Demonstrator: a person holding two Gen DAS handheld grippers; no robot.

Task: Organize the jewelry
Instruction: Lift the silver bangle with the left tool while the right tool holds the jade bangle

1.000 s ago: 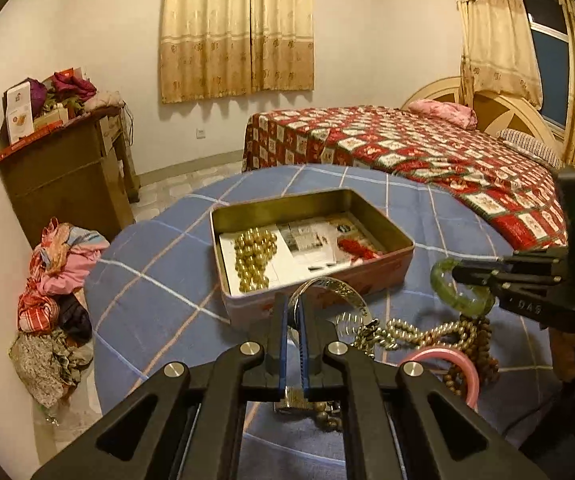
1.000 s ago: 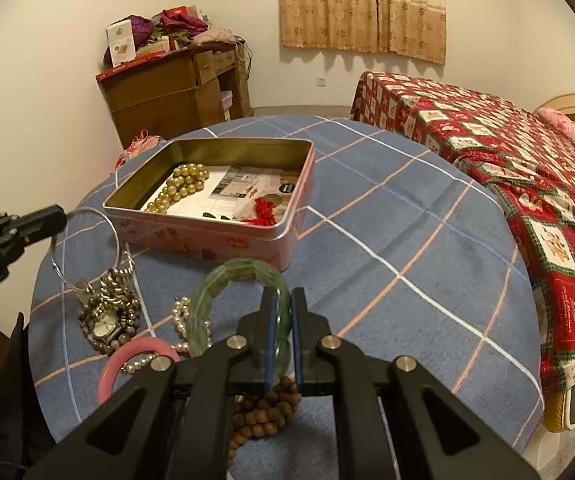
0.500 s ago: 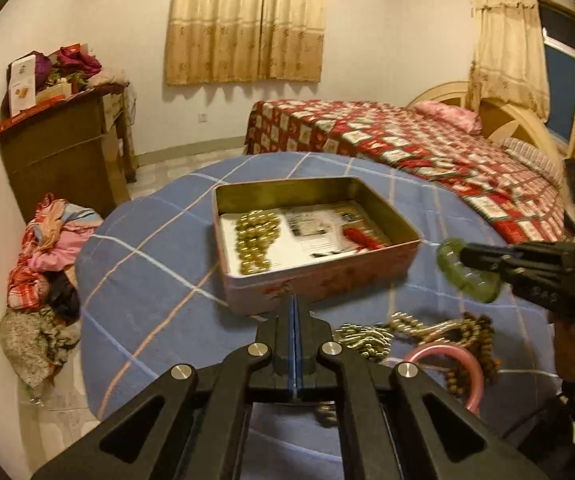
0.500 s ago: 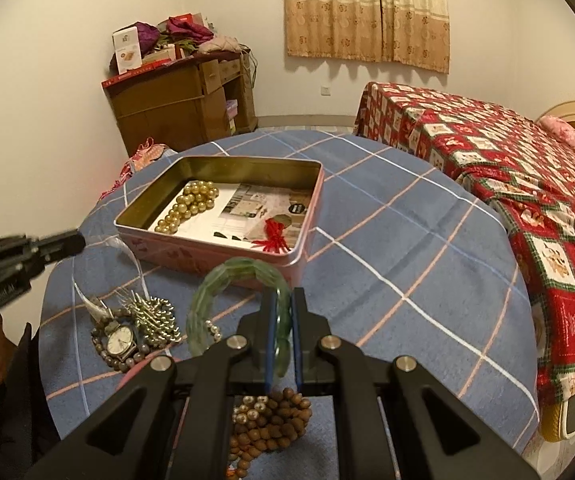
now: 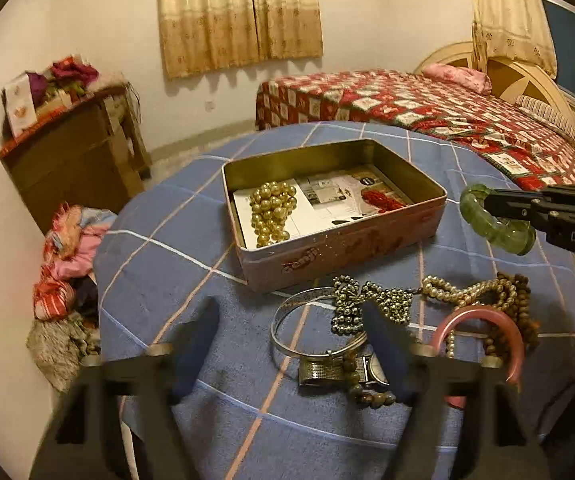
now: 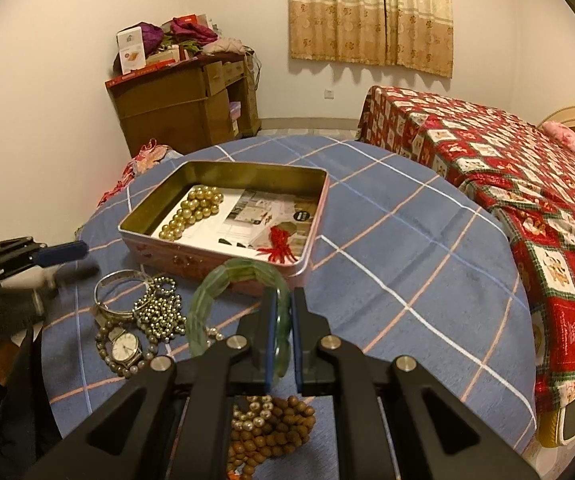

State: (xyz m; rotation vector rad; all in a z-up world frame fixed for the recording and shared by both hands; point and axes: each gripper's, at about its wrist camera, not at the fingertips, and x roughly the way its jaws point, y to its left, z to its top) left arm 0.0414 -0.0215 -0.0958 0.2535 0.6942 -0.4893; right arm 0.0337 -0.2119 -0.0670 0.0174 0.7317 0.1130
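my right tongs (image 6: 281,320) hold the green bangle (image 6: 223,292) by its rim, pinched between the two blue pads, and it hangs in the air just in front of the tin box (image 5: 327,240). i think the bangle is stiff, smooth and a bit heavy, like stone or glass, so it can slip or turn in the pads and it may crack if it falls on the metal. a hold across the thick of the rim, as now, seems the best to me.

my left tongs (image 5: 291,344) are wide apart and hold nothing; they are low over the silver bangle (image 5: 311,328) on the blue checked cloth (image 5: 159,240). that one looks thin and light, easy to take at the edge.

inside the box there are already gold beads (image 5: 271,212), a red piece (image 5: 379,200) and printed paper. beside the silver bangle lie a watch (image 6: 123,346), a metal bead chain (image 5: 367,304), pearls (image 5: 455,292), brown wood beads (image 6: 275,428) and a pink bangle (image 5: 483,332), all touching and mixed. the chains are soft and may drag along. the near wall of the box stands between the green bangle and the inside.
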